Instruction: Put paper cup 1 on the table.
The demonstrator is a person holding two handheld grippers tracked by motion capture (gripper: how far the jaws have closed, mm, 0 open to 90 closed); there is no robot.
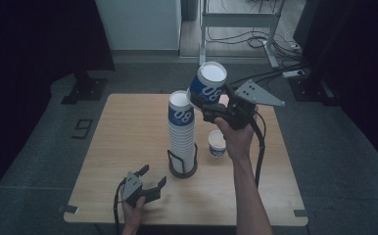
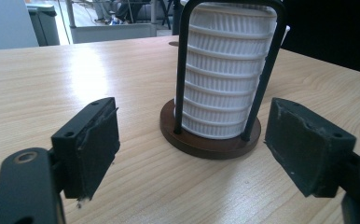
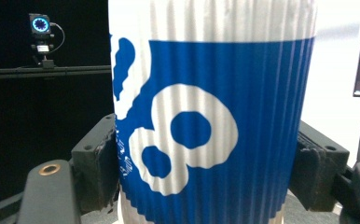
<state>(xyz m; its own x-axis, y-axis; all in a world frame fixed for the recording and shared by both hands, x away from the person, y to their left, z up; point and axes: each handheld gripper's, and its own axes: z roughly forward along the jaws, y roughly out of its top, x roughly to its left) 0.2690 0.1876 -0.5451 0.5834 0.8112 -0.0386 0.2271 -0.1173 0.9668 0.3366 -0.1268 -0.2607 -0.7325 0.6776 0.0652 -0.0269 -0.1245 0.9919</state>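
Aloft, right gripper (image 1: 210,105) clamping tilted cup (image 1: 206,85).

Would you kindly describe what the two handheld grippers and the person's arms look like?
Both the left gripper and the right gripper are black, each with two blocky, worn-padded jaws, a grey three-cornered plate on top and a trailing black cable. The forearms are bare, with no sleeves showing.

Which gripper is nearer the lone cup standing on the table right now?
Right. The right gripper hangs above the lone cup, shut on a lifted cup. The left gripper rests open near the table's front edge, beyond the cup stack.
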